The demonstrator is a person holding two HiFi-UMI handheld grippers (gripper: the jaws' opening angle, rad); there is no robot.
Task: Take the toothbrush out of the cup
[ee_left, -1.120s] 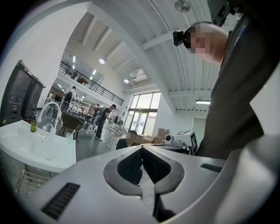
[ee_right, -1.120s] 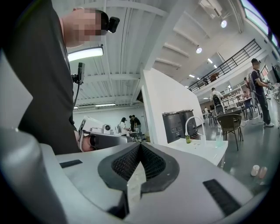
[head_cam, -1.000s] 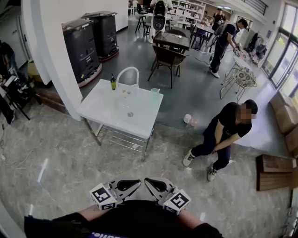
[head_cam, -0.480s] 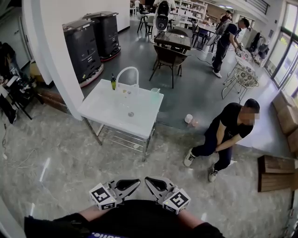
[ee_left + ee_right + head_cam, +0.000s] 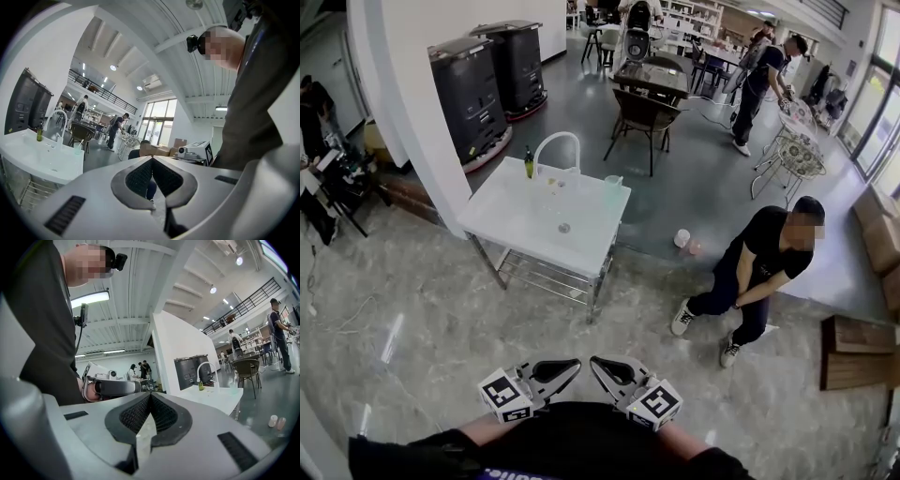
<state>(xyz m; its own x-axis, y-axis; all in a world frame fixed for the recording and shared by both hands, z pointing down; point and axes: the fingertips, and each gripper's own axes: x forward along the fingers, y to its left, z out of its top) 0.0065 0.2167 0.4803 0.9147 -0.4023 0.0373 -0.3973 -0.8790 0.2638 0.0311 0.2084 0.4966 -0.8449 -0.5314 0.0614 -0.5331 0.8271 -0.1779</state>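
Note:
A pale green cup with a thin toothbrush standing in it sits at the far right corner of the white sink table, well ahead of me. The left gripper view shows the same cup far off on the table's edge, as does the right gripper view. My left gripper and right gripper are held close to my body at the bottom of the head view, tips pointing at each other. Both are shut and hold nothing: the left gripper's and the right gripper's jaws meet at the tips.
A white arched faucet and a green bottle stand at the table's back edge. A person in black crouches to the right, near two small cups on the floor. Black machines, chairs and tables stand behind.
Both grippers have kept their place. The head view has shifted only slightly, and people in the background have moved a little.

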